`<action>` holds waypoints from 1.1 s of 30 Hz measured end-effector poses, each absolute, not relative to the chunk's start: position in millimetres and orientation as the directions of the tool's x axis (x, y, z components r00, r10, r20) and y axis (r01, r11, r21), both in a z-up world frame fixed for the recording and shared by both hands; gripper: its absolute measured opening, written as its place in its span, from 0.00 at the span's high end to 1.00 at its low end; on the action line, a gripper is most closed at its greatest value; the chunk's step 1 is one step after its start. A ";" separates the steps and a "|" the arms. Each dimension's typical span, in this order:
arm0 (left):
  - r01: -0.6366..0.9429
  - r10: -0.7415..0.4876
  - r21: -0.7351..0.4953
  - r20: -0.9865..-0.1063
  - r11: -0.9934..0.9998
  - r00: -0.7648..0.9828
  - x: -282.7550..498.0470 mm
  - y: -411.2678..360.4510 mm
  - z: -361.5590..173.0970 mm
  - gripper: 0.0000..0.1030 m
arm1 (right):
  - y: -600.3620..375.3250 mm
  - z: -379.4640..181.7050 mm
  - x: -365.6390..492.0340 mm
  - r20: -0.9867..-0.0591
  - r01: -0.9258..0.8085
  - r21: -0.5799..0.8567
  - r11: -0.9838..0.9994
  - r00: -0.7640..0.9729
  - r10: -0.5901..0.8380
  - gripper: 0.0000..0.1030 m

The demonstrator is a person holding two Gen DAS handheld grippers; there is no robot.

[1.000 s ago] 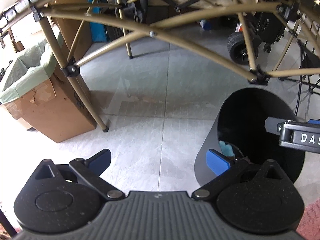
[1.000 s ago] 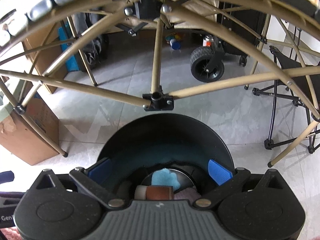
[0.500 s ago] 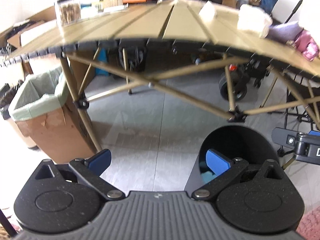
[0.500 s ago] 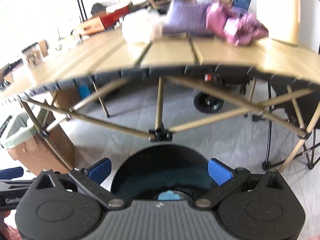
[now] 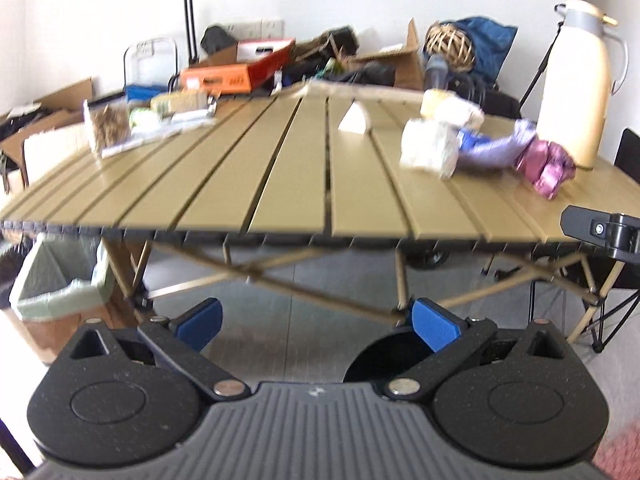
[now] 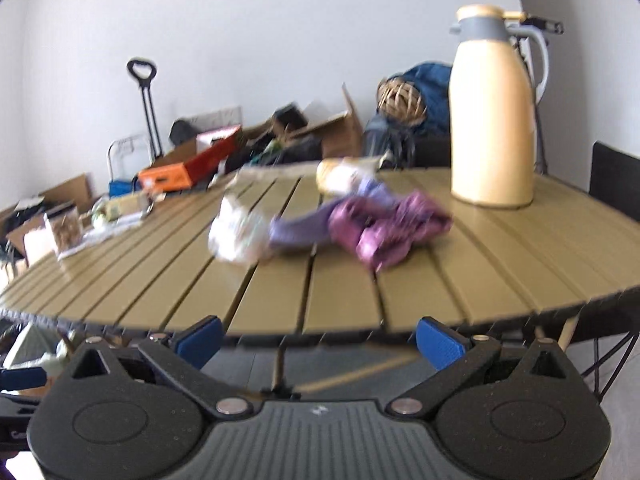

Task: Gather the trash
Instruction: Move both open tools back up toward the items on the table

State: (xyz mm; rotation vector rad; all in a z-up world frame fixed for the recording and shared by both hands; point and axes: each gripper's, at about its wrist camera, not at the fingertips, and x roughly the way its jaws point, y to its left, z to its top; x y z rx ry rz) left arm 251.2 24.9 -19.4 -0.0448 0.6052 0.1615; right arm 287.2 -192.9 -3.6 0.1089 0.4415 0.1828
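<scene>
left gripper (image 5: 318, 322) and right gripper (image 6: 318, 340): speckled black bodies, ribbed grey centre, 2 blue pads, seemingly silver pivot screws.

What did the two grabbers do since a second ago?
Both came up from over the black bin, under the table, to tabletop height. The left gripper and right gripper now face the crumpled wrappers: white, purple and pink. Nothing was grabbed or dropped. Both stayed open and empty; the wrappers have not visibly moved.
</scene>
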 end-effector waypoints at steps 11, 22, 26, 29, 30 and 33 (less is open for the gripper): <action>-0.122 0.095 -0.022 -0.501 0.992 0.860 293.7 -0.2 10.3 0.00 | -215.7 18.4 326.1 -0.335 -0.092 0.169 0.981 0.931 0.145 0.00; -0.117 0.084 -0.035 -0.496 0.993 0.864 349.4 -8.5 23.0 0.00 | -214.6 34.7 374.5 -0.296 -0.097 0.169 0.981 0.944 0.144 0.00; -0.108 0.078 -0.029 -0.503 0.994 0.861 371.7 -12.7 23.5 0.00 | -214.9 36.6 394.5 -0.290 -0.093 0.177 0.980 0.947 0.142 0.00; -0.097 0.067 -0.033 -0.510 0.995 0.858 387.9 -16.1 22.4 0.00 | -216.2 35.0 408.1 -0.296 -0.089 0.182 0.979 0.945 0.141 0.00; -0.095 0.064 -0.034 -0.514 0.995 0.855 393.0 -17.4 21.7 0.00 | -217.0 34.0 412.1 -0.302 -0.088 0.186 0.979 0.943 0.142 0.00; -0.090 0.062 -0.028 -0.517 0.996 0.854 406.1 -20.9 19.6 0.00 | -220.3 30.8 422.8 -0.314 -0.086 0.196 0.977 0.938 0.145 0.00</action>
